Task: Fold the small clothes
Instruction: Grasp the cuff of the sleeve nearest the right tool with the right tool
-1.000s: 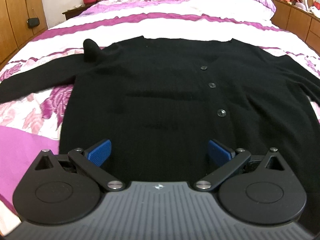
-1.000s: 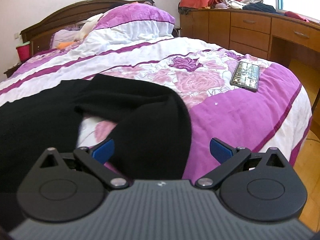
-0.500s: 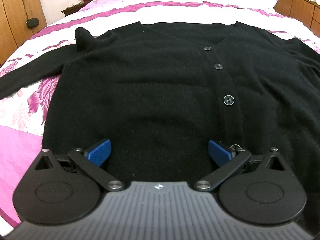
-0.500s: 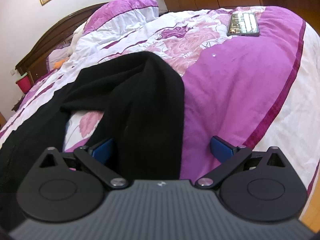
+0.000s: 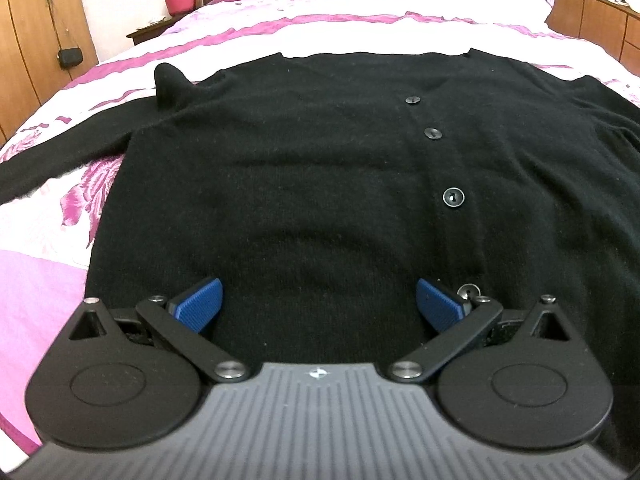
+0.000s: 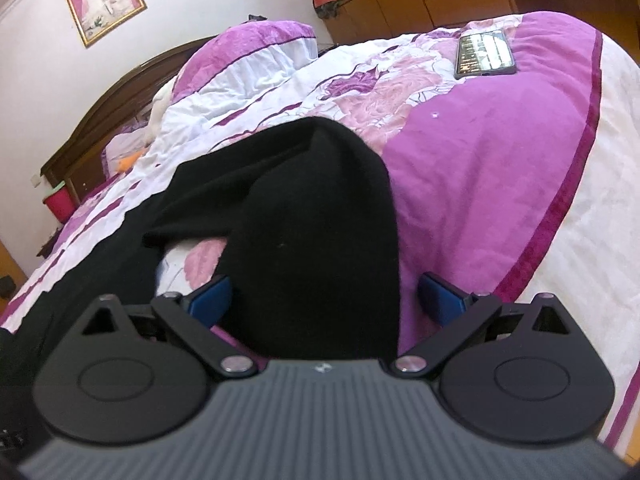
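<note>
One black knitted button-front cardigan [image 5: 320, 184], spread on purple floral bed quilt [image 6: 500, 168].
Left tongs [image 5: 318, 300] gape over hem; right tongs [image 6: 326, 294] gape astride sleeve [image 6: 320, 240].

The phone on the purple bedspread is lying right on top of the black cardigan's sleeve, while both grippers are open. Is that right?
Not quite. In the right wrist view the phone lies on the bedspread well apart from the black cardigan's sleeve, touching no cloth. The rest holds: the right gripper and the left gripper are both open.
</note>
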The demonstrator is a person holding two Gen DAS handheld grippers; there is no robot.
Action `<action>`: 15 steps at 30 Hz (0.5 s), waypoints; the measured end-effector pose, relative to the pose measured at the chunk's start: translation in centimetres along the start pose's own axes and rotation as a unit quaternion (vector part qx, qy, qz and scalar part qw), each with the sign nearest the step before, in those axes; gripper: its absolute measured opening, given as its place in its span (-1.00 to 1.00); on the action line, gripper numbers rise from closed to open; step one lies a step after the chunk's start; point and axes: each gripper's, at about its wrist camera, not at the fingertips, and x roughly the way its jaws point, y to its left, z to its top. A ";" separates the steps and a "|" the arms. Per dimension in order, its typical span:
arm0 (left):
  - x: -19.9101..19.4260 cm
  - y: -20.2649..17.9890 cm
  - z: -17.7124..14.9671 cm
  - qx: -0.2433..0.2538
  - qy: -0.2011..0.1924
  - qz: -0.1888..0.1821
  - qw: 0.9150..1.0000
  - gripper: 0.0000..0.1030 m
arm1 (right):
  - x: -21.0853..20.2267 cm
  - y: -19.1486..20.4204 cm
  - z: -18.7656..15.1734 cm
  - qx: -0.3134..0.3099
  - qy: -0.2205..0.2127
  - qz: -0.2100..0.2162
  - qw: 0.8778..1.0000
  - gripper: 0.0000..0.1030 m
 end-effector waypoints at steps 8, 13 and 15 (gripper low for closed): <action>-0.4 -0.4 0.2 0.017 0.002 0.004 1.000 1.00 | -1.5 -1.1 0.9 0.036 -0.047 0.009 0.998 0.18; -0.7 -0.4 0.2 0.018 0.002 0.002 1.000 1.00 | -2.4 -1.0 1.9 0.026 -0.061 0.029 0.997 -0.56; -0.9 -0.3 0.3 0.020 -0.001 0.000 1.000 1.00 | -2.9 -1.0 2.5 0.024 -0.065 0.044 0.997 -0.67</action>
